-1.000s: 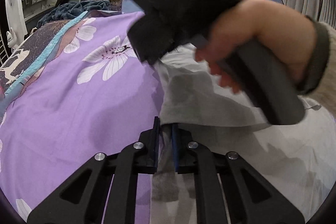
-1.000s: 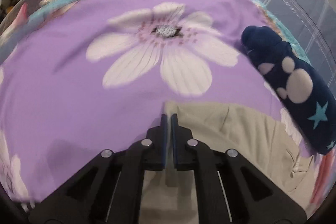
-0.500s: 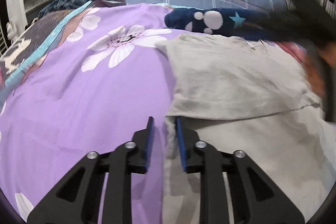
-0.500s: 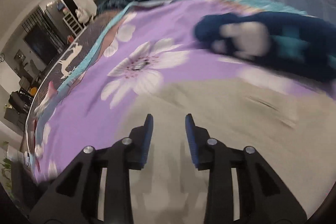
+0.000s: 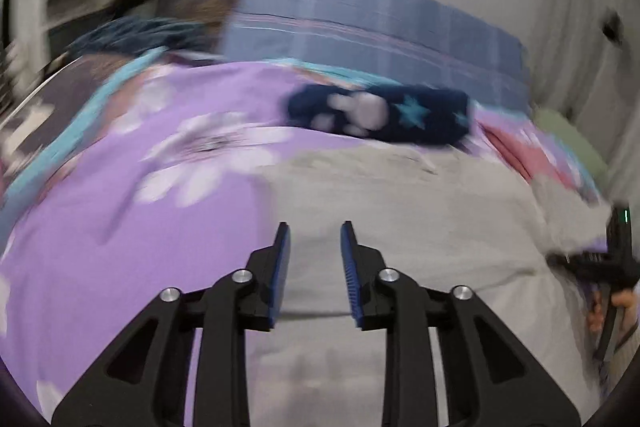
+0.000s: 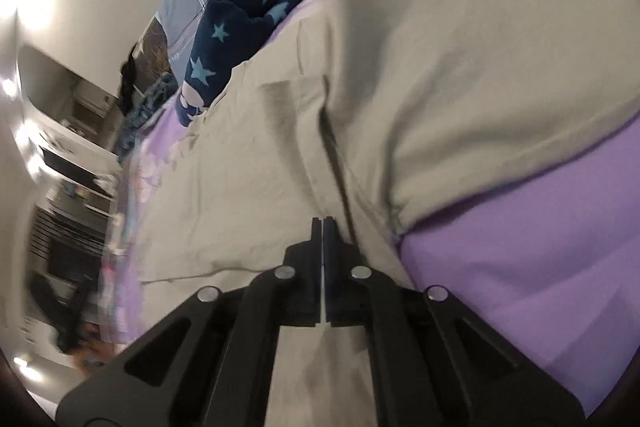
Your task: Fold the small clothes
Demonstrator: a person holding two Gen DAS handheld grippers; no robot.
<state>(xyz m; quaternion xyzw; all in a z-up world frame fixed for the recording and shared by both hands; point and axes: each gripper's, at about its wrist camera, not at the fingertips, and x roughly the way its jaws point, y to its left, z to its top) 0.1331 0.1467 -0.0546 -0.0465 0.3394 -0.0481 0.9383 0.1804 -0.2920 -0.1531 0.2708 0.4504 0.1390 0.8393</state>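
The left wrist view looks down along its tongs (image 5: 312, 239) across the bed (image 5: 120, 227) toward the wall, close over the beige garment (image 5: 400, 207). The right wrist view is rolled sideways, closer to it. Both share the navy star-patterned garment (image 6: 224, 39).

Open purple bedspread (image 5: 100, 247) is found left of the beige garment (image 5: 400, 227); the far side is blocked by a rolled navy star-print garment (image 5: 380, 113).

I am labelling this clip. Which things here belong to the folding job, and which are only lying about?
Job: beige garment, left gripper, right gripper.
Lying about: navy star-patterned fleece, purple flowered bedcover, blue checked pillow.
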